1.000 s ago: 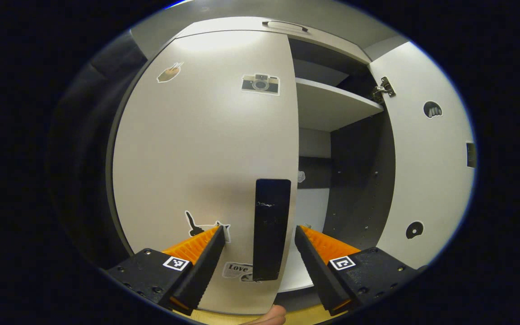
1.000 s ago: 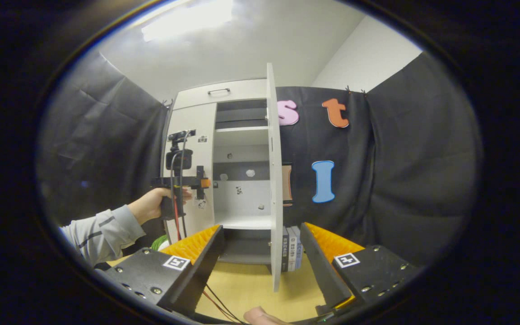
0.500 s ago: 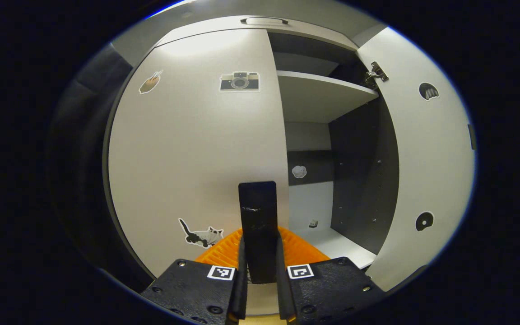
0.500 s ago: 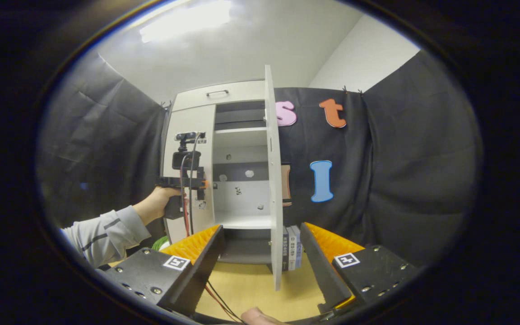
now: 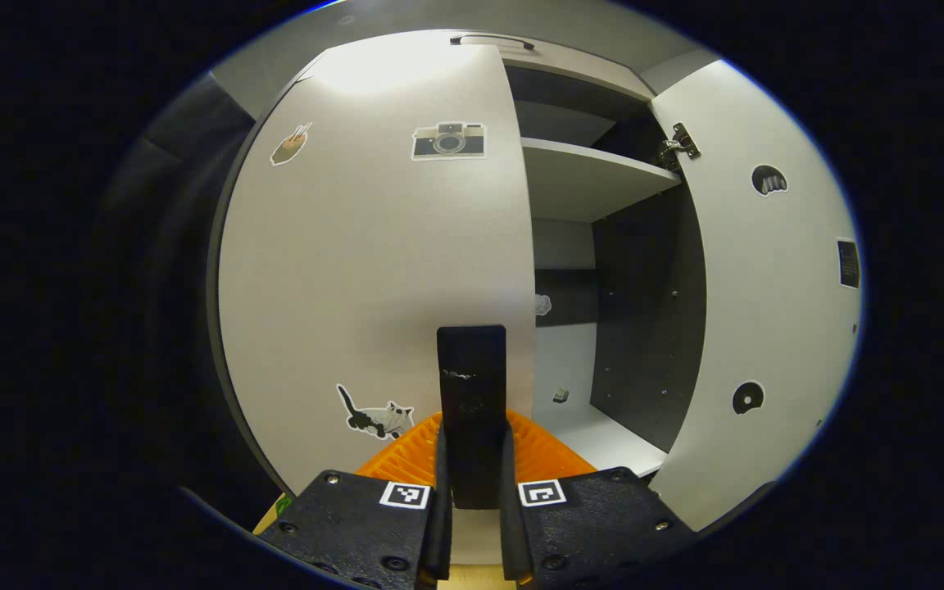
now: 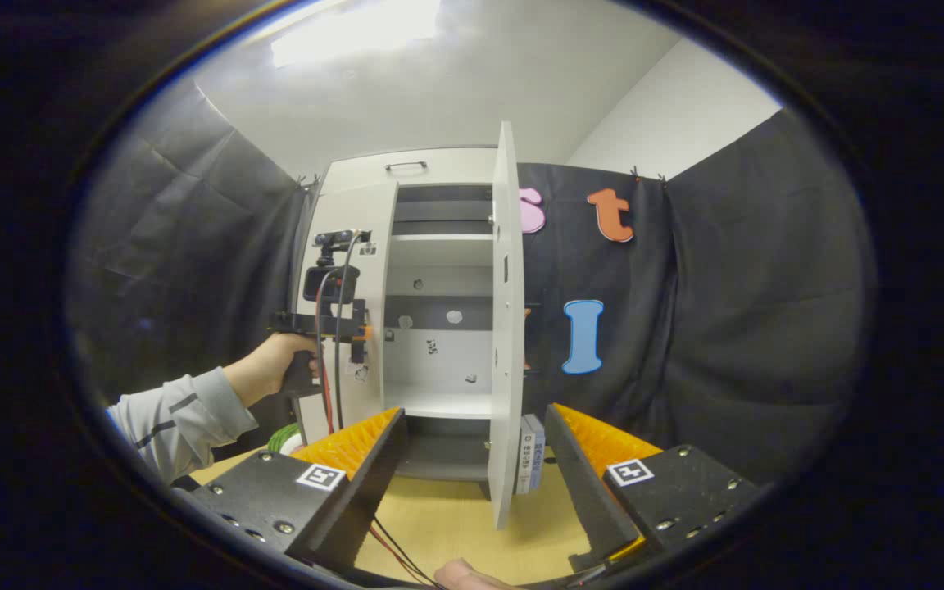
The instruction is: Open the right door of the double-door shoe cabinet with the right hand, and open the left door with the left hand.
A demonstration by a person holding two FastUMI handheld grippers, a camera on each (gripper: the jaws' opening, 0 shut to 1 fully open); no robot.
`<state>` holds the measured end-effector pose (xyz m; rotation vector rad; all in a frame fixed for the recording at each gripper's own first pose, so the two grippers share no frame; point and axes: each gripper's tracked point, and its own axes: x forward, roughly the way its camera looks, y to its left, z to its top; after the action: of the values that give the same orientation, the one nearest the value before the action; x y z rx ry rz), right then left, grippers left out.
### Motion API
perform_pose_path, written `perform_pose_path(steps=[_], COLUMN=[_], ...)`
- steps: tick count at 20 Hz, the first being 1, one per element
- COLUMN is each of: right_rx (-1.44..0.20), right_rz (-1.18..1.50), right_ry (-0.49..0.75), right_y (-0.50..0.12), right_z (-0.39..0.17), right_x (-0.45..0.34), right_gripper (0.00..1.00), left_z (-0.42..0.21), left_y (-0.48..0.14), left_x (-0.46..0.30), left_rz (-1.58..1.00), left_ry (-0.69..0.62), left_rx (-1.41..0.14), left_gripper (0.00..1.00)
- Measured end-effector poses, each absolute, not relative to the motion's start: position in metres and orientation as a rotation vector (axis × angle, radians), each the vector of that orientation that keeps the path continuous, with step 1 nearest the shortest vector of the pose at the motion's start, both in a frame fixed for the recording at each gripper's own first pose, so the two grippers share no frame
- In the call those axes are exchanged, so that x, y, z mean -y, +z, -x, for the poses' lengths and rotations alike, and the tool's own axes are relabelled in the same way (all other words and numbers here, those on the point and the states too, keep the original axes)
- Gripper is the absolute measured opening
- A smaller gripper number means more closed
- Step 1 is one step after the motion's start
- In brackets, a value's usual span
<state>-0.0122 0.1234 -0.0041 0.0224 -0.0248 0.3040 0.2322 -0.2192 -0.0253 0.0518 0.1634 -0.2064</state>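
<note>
The white left door [image 5: 374, 246] carries several stickers and a black upright handle [image 5: 472, 369] near its right edge. My left gripper [image 5: 472, 434] is shut on that handle, a finger pressing each side. The right door [image 5: 759, 287] stands swung wide, baring the shelves [image 5: 587, 176]. In the right gripper view the cabinet [image 6: 439, 287] stands farther off, and its right door [image 6: 505, 328] shows nearly edge-on. There a hand holds the left gripper [image 6: 353, 332] against the left door [image 6: 349, 246]. My right gripper [image 6: 472, 459] hangs open in front of the cabinet, holding nothing.
The cabinet stands on a wooden tabletop [image 6: 456, 508]. Books [image 6: 531, 451] lean beside its right lower corner. Red and black cables [image 6: 329, 369] hang from the left gripper. A drawer front with a handle [image 6: 406, 166] tops the cabinet. A grey sleeve [image 6: 169, 418] reaches in from the left.
One second ago the left gripper stood open around the handle; it has since shut on it and keeps hold. The right gripper has stayed open, shifting only slightly.
</note>
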Motion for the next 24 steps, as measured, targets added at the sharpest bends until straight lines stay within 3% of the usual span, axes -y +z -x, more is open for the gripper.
perform_pose_path(steps=[24], right_rx=[0.003], right_rz=[-0.027], right_ry=[0.386], right_y=[-0.018], right_z=[0.033], right_x=[-0.191], right_gripper=[0.98], left_z=[-0.121], left_y=[-0.005], left_x=[0.128], left_rz=[-0.084], left_ry=[-0.283], left_rx=[-0.132], left_gripper=[0.25])
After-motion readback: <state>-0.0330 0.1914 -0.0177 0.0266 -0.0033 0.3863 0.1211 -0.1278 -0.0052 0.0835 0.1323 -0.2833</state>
